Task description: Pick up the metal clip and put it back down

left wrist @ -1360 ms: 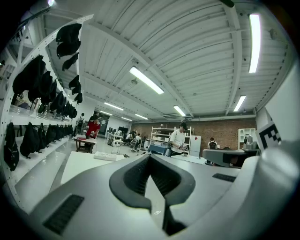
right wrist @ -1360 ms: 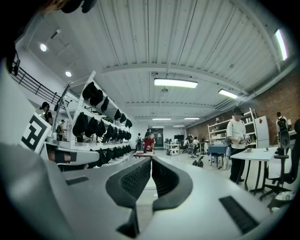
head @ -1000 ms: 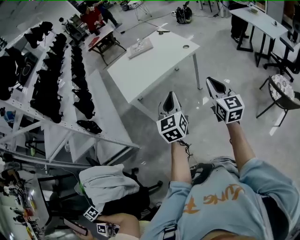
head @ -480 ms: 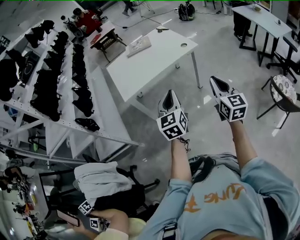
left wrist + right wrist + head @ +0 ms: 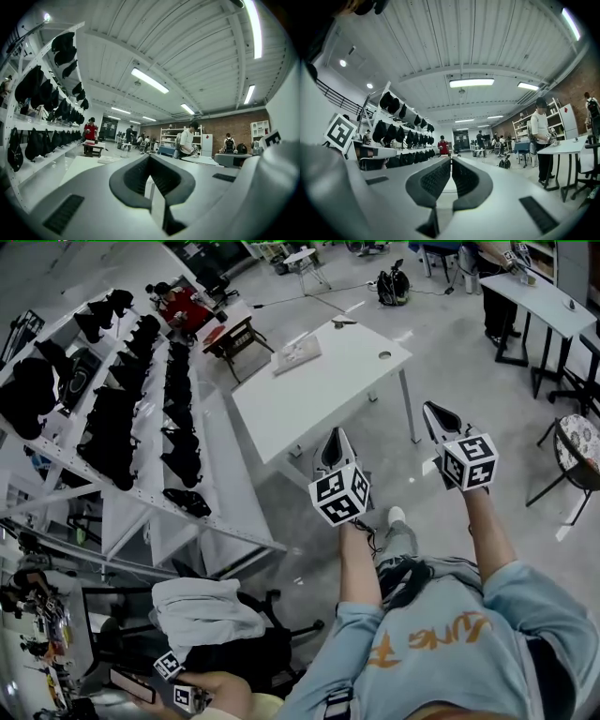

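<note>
**Q:** What is at the far left?

**A:** Well to the left of the left gripper (image 5: 336,434), a white shelving rack (image 5: 141,474) holds rows of dark objects, too small to identify. Behind and to the left of that gripper is a chair draped with a grey garment (image 5: 202,610). Beside the chair, another person's hand (image 5: 211,695) holds a device with square markers.

**Q:** And the left gripper itself?

**A:** It hangs in the air over the grey floor (image 5: 469,352), pointing away from the person. Its own view shows the jaw tips touching, with nothing between the pads (image 5: 129,180). Just ahead of its tips and slightly to the left stands a white table (image 5: 319,381). A flat pale object (image 5: 297,352) lies at the table's far end.

**Q:** The right gripper?

**A:** The right gripper (image 5: 433,414) is level with the left one and well apart from it, also in the air. Its jaws are closed together on nothing, with only a hairline slit between them.

**Q:** Further right?

**A:** To the right of the right gripper stands a round-seated chair (image 5: 577,437). Ahead of that gripper and to its right is a second white table (image 5: 539,292).

**Q:** Where is the metal clip?

**A:** It cannot be made out in any view.
</note>
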Motion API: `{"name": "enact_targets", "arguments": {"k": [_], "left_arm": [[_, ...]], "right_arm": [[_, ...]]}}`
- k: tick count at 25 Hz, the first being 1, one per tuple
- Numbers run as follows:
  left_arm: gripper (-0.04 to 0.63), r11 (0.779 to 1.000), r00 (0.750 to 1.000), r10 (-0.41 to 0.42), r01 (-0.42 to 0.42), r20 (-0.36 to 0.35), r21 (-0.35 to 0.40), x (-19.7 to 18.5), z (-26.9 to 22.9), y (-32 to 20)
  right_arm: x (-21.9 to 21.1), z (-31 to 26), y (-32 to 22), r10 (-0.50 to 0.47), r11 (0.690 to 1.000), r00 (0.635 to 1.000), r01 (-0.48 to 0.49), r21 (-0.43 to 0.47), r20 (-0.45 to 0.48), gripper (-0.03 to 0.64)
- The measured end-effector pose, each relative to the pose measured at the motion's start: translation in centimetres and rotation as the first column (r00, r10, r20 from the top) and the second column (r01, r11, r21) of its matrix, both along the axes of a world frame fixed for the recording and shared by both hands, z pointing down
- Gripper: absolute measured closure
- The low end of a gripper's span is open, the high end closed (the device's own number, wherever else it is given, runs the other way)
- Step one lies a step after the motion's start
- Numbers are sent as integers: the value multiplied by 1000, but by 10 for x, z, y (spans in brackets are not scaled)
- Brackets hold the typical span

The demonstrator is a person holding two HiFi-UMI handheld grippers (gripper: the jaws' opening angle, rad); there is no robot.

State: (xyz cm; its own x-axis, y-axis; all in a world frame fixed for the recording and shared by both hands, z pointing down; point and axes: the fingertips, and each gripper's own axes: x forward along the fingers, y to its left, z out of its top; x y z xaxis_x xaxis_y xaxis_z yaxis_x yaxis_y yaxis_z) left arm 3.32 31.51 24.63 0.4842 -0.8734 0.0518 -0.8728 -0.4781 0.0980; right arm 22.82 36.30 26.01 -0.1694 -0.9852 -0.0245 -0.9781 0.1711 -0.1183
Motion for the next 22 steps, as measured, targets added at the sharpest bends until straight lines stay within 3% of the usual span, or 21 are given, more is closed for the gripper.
{"name": "enact_targets", "arguments": {"k": [5, 12, 22], "left_arm": [[586, 999, 1000, 14, -13, -24, 37, 7, -2, -49], [586, 999, 999, 44, -44, -19, 5, 24, 15, -135], [586, 990, 998, 54, -52, 11, -132, 32, 79, -285]], "right_arm": [[5, -3, -47, -1, 1000, 1000, 2, 25, -30, 586], [21, 16, -129, 21, 1000, 1000, -21, -2, -1, 586], [4, 86, -278, 25, 992, 995, -13, -127, 93, 586]]}}
